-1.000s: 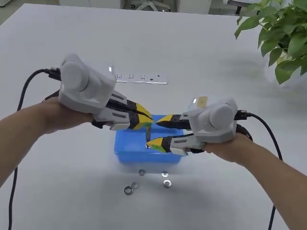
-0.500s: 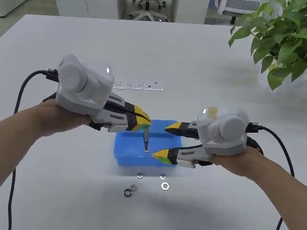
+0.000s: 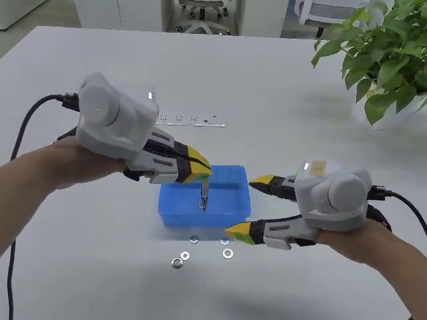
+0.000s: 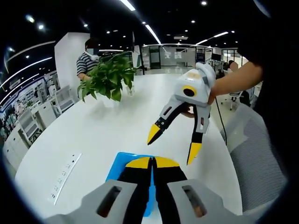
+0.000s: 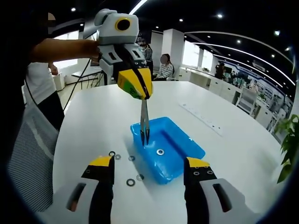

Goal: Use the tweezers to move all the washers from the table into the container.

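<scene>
Our left gripper [image 3: 200, 172] clamps the tweezers [image 5: 145, 119] over the blue container [image 3: 168, 215]; our right gripper [image 3: 245, 205] gapes empty. The washers [image 3: 227, 253] look light, thin and slippery, so we would pinch across one rim.

left gripper [image 3: 200, 171] and right gripper [image 3: 244, 206], grey housings, yellow-tipped black jaws, black cables [image 3: 28, 121]

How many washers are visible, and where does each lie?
6. Five washers lie on the table beside the blue container: a close pair, one next to them, two further off. One lies inside the container. More may be hidden.
</scene>
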